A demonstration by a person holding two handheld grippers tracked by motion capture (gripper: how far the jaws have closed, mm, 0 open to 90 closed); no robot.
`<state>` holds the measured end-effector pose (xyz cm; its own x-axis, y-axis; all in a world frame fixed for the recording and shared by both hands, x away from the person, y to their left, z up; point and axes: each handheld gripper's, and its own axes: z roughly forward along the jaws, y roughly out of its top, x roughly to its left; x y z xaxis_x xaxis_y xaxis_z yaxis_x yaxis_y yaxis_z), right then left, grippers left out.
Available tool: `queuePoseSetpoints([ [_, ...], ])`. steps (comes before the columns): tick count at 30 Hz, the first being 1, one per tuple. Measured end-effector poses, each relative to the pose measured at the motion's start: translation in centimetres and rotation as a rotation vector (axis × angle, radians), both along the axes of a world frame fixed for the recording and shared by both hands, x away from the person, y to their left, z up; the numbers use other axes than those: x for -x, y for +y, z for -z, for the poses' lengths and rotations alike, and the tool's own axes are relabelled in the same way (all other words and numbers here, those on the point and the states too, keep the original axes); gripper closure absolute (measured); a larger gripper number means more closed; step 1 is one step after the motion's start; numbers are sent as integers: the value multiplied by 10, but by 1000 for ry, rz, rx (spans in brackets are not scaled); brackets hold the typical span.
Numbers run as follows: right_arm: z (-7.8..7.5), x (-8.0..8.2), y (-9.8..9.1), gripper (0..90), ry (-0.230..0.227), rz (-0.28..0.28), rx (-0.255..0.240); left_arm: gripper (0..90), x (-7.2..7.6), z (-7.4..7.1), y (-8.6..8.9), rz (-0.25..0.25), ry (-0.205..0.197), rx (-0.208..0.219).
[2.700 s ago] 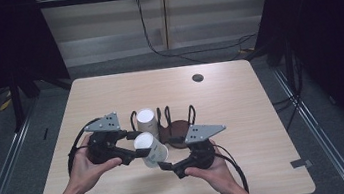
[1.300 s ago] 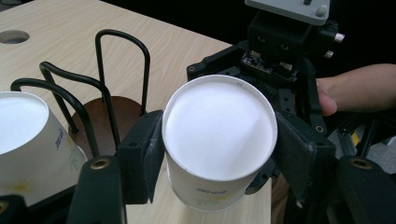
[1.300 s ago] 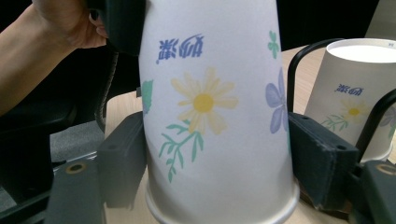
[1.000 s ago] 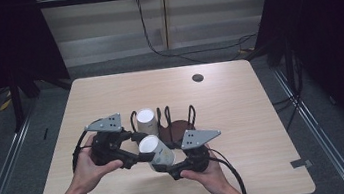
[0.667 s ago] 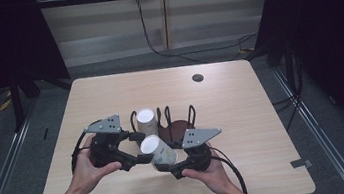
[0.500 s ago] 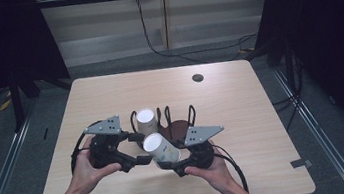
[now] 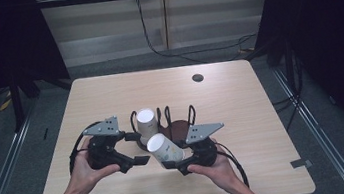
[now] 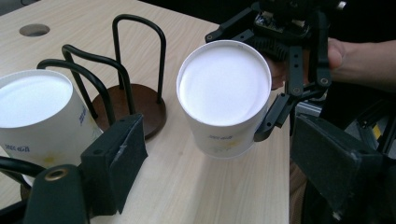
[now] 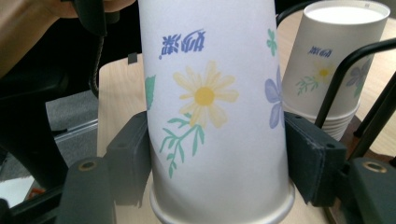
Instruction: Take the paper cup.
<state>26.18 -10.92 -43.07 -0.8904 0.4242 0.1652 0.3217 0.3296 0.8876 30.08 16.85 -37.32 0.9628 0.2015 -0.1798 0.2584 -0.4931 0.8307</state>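
Held paper cup (image 9: pixel 210 112): blue print, 2–3 chars, upside down, above the yellow daisy; not legible.
Stacked cups (image 9: pixel 334 60) in wire rack (image 9: pixel 355 79), right of held cup: same blue print, upside down, too small to read.
Left gripper view: small blue mark on both cups, unreadable.

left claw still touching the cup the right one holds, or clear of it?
Apart. In the left gripper view the left claw stands open, bare table between each pad and the cup, after just opening. The right claw clamps that cup.
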Motion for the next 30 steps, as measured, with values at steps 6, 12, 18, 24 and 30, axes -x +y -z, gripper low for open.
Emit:
queuePoseSetpoints([
  [6, -4, -1, -1, 313, 5, -9, 35, 184, 1, 4, -3, 1, -5, -19],
  [12, -6, -3, -3, 313, 41, -20, 94, 205, 2, 8, -7, 25, -7, -52],
  [18, -9, -4, -5, 313, 48, -28, 138, 194, 2, 11, -9, 23, -7, -72],
  [24, -12, -4, -5, 313, 51, -52, 162, 188, 3, 8, -7, 26, -7, -72],
  [30, -21, -6, -4, 315, 65, -64, 196, 210, 3, 7, -5, 34, -2, -82],
])
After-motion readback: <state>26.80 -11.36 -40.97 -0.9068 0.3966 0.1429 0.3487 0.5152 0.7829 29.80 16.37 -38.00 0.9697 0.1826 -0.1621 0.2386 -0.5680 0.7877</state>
